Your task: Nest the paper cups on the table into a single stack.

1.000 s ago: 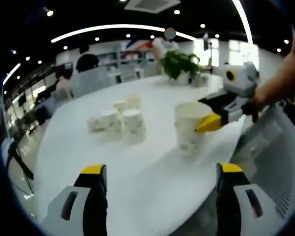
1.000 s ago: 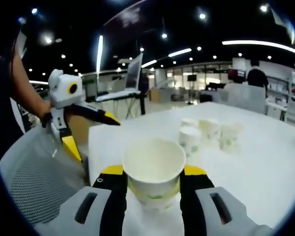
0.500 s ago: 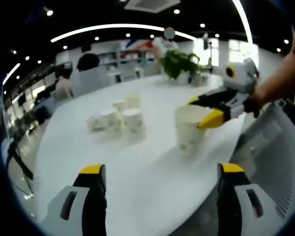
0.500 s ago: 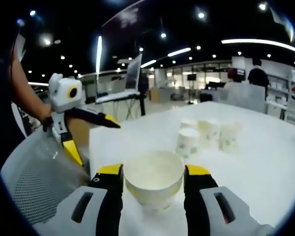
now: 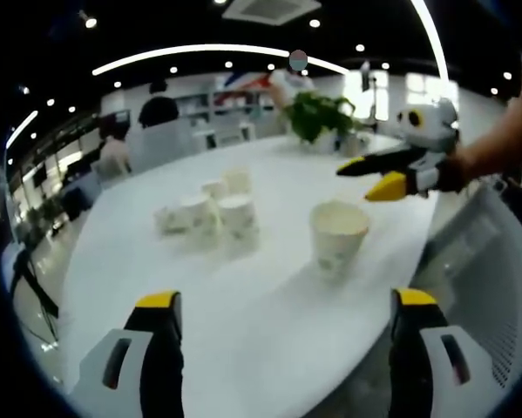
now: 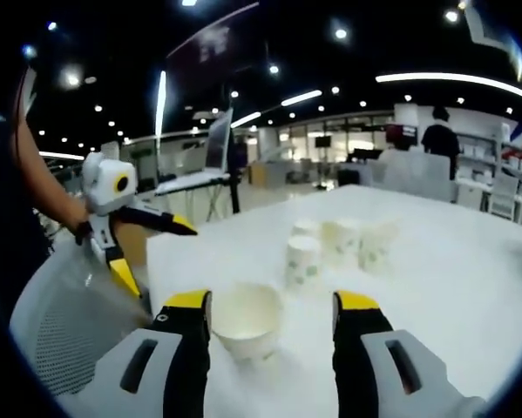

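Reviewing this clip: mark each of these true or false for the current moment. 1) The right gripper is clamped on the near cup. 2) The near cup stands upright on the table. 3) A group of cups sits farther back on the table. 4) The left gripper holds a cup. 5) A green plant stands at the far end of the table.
1) False. The right gripper is open; the near cup sits free between its jaws, and in the left gripper view that gripper is above the cup.
2) True, mouth up on the table.
3) True: the group of cups.
4) False. The left gripper is open and empty.
5) True: the plant.
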